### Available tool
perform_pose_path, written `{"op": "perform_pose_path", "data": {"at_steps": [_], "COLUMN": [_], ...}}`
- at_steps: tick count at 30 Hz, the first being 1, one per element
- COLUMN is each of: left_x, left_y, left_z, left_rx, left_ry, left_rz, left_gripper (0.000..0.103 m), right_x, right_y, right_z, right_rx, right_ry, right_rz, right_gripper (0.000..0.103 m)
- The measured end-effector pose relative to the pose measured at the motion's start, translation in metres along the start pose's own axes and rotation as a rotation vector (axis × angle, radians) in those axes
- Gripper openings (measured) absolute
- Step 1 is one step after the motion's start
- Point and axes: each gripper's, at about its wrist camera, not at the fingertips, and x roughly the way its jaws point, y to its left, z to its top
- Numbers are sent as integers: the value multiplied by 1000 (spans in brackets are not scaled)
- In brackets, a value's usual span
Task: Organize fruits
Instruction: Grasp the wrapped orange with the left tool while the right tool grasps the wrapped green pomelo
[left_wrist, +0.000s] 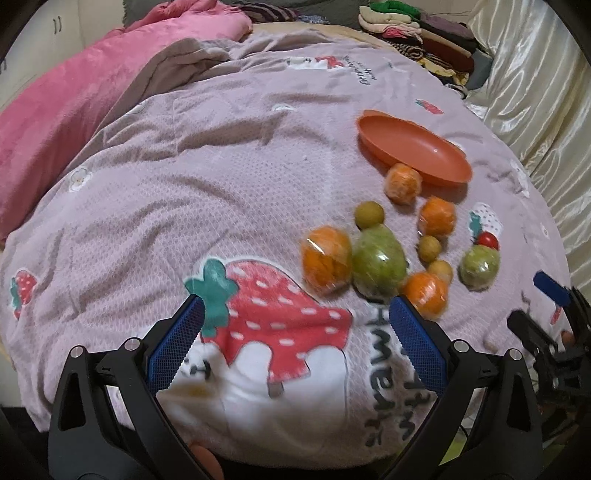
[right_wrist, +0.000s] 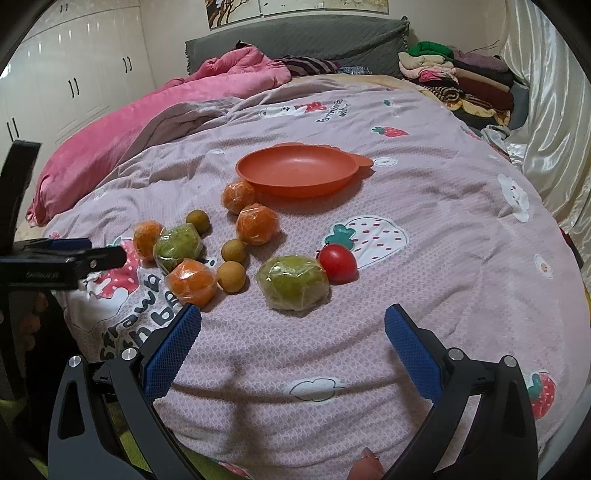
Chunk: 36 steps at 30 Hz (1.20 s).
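Fruit lies loose on the bed's printed blanket (left_wrist: 229, 177), just in front of the empty orange plate (left_wrist: 413, 147). From the left wrist I see my left gripper (left_wrist: 295, 328) with jaws wide and nothing between them, an orange (left_wrist: 424, 293) just past its right finger. The wrapped oranges and green fruit (left_wrist: 378, 260) look slick in their film, firm but prone to roll on soft bedding, so I'd close across the widest middle. The right gripper (left_wrist: 554, 314) only pokes in at the edge here, its jaws unreadable

From the right wrist the right gripper (right_wrist: 291, 332) also stands wide and empty, nearest the other green fruit (right_wrist: 293, 282). Only this view shows the tomato (right_wrist: 338, 264) fully, touching that fruit; it is thin-skinned, so I'd squeeze it gently. It also shows the plate's small handle tab and three small brown fruits (right_wrist: 231, 277)
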Motion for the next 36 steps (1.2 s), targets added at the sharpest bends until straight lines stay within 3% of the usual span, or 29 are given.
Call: {"op": "perform_pose_path", "data": {"at_steps": [8, 15, 26, 27, 30, 36], "left_x": [15, 28, 44, 45, 49, 53], "left_y": [8, 1, 3, 4, 4, 3], "left_z": [19, 23, 27, 27, 28, 28], "left_rx": [-9, 19, 3, 0, -9, -10], "left_ry": [14, 47, 86, 88, 99, 104], "left_rz": [-63, -128, -214, -217, -228, -233], "left_gripper": [62, 41, 27, 27, 27, 27], "right_x": [10, 17, 35, 36, 42, 50], "right_y": [-5, -8, -15, -15, -18, -18], "right_z": [0, 0, 12, 12, 14, 17], "right_rx": [17, 31, 71, 73, 81, 73], "right_ry": [28, 47, 77, 78, 94, 106], "right_rz": [9, 23, 55, 55, 52, 52], "right_gripper": [99, 99, 98, 97, 78, 62]}}
